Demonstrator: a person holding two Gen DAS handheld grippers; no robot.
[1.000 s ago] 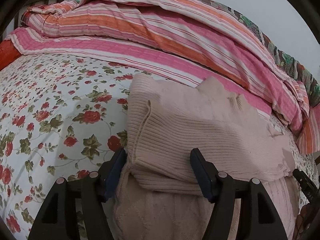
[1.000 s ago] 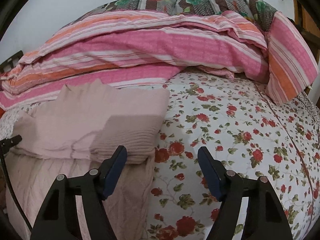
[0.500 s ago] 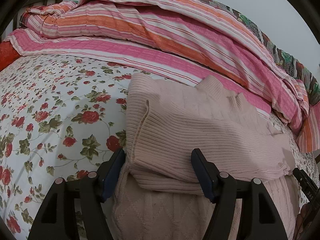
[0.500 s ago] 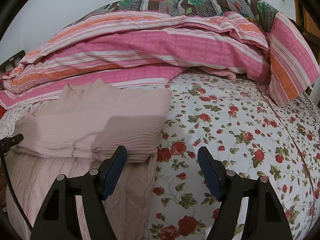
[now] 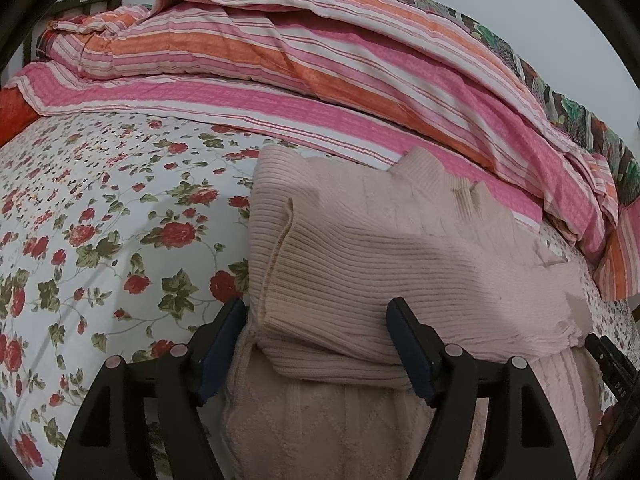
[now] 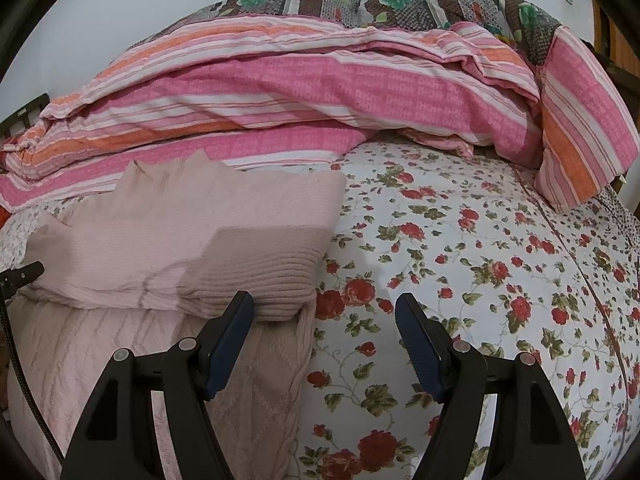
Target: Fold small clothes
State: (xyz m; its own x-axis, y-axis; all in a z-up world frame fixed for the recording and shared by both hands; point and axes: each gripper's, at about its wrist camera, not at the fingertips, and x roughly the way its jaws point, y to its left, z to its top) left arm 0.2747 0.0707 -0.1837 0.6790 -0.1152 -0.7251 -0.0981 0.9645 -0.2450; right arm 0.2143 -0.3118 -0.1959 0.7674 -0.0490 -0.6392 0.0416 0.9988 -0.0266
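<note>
So the pink sweater is lying on the bed, top part doubled over the bottom half so it packs down smaller. Our left gripper straddles the folded edge, fingers opening, not pinching it. The right gripper hangs open off the sweater's corner. The striped quilt is shoved back, probably for room.

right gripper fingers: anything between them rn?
Nothing held. In the right wrist view the right gripper stands open over bare rose-print floral bedsheet; the folded pale pink knit sweater ends beside its left finger.
</note>
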